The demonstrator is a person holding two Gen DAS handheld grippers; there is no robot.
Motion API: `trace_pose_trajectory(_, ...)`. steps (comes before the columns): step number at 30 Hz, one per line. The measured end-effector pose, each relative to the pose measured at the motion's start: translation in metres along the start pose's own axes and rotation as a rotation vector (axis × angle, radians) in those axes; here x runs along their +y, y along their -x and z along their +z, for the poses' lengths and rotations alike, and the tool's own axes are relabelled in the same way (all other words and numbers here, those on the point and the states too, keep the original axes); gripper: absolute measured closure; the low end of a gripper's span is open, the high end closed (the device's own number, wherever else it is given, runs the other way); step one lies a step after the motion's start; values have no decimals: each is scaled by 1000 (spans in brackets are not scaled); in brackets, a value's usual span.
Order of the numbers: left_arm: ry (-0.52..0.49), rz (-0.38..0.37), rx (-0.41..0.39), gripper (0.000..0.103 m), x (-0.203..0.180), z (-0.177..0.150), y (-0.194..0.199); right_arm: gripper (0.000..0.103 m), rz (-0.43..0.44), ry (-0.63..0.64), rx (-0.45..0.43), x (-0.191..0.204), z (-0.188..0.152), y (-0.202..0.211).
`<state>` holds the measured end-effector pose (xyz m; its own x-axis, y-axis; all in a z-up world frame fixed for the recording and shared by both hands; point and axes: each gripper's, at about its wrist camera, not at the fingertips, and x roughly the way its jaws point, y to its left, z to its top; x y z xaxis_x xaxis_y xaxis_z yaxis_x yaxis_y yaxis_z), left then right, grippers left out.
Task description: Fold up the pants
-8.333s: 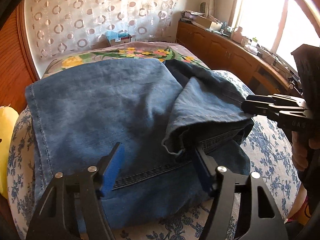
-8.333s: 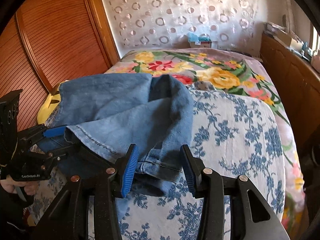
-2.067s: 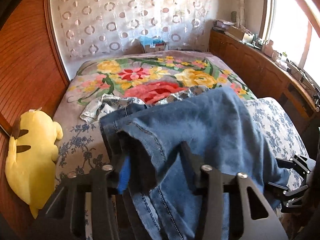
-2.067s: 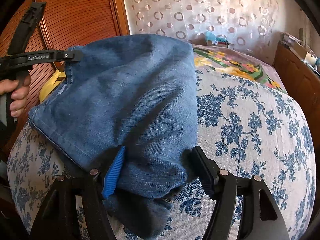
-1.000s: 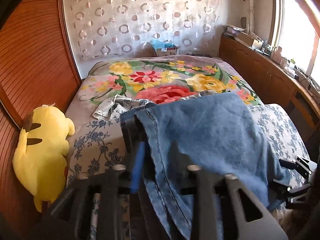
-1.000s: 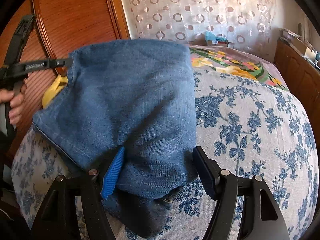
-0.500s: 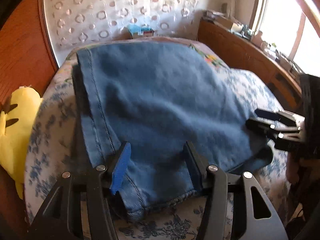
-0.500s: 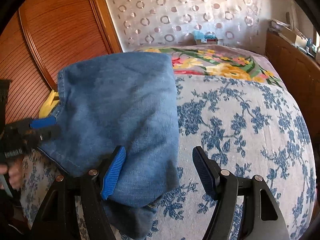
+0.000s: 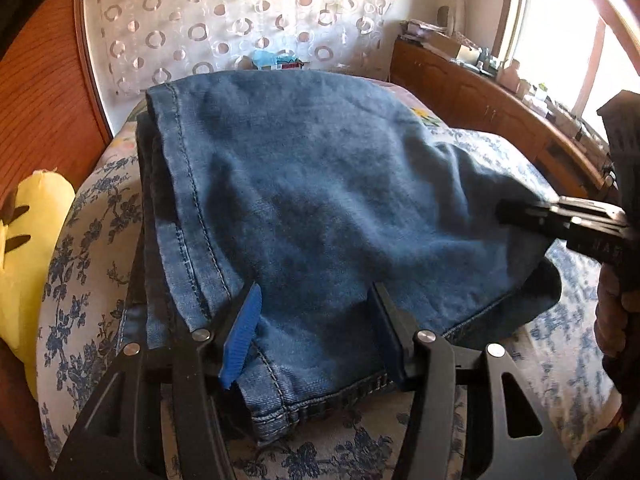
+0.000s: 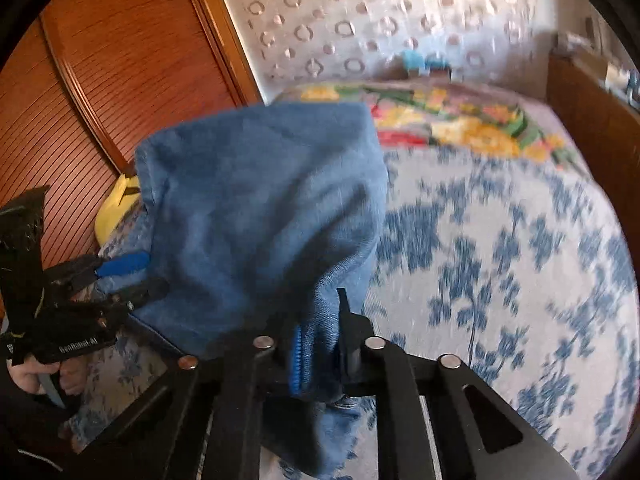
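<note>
The blue denim pants (image 9: 320,208) lie folded in layers on the bed. My left gripper (image 9: 316,332) is open, its blue-padded fingers (image 9: 240,336) straddling the near hem without pinching it. My right gripper (image 10: 320,354) is shut on the near right edge of the pants (image 10: 260,208) and lifts that edge off the bed. In the left wrist view the right gripper (image 9: 560,220) comes in from the right at the fold's edge. In the right wrist view the left gripper (image 10: 120,276) sits open at the pants' left side.
The bed has a blue-flowered cover (image 10: 500,248) and a bright floral blanket (image 10: 448,120) further back. A yellow plush toy (image 9: 28,248) lies at the left edge by the wooden wardrobe (image 10: 100,80). A wooden cabinet (image 9: 500,108) runs along the right under the window.
My right gripper has closed on the pants' near edge and raised it; half a second ago it was open around the fabric. My left gripper stays open over the hem, slightly nearer.
</note>
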<state>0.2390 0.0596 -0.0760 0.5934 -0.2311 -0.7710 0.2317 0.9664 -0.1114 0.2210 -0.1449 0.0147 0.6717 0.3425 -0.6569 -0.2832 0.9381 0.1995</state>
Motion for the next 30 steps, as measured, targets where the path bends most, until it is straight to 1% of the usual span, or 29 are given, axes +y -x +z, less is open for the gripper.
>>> trace_pose_trajectory(3, 39, -26, -22, 47, 9, 1, 16, 93, -8, 43, -74, 17, 17, 16)
trace_pose_trajectory(6, 64, -9, -65, 47, 26, 0, 39, 94, 1, 85, -121, 35, 34, 27)
trace_pose_trajectory(10, 96, 46, -116, 47, 53, -6, 69, 95, 34, 178, -175, 74, 57, 32)
trace_pose_trajectory(15, 143, 118, -156, 47, 90, -18, 98, 95, 127, 273, -199, 131, 58, 28)
trace_pose_trajectory(18, 170, 155, -168, 47, 110, -23, 109, 96, 188, 318, -177, 161, 52, 16)
trace_pose_trajectory(21, 189, 179, -181, 47, 125, -28, 116, 96, 259, 350, -128, 186, 35, 0)
trace_pose_trajectory(24, 194, 188, -193, 47, 134, -26, 116, 97, 300, 385, -77, 194, 18, -18)
trace_pose_trajectory(27, 173, 182, -194, 47, 139, -15, 109, 97, 337, 371, -27, 190, 8, -30)
trace_pose_trajectory(30, 158, 170, -200, 47, 142, -1, 104, 97, 370, 380, 61, 186, -3, -54)
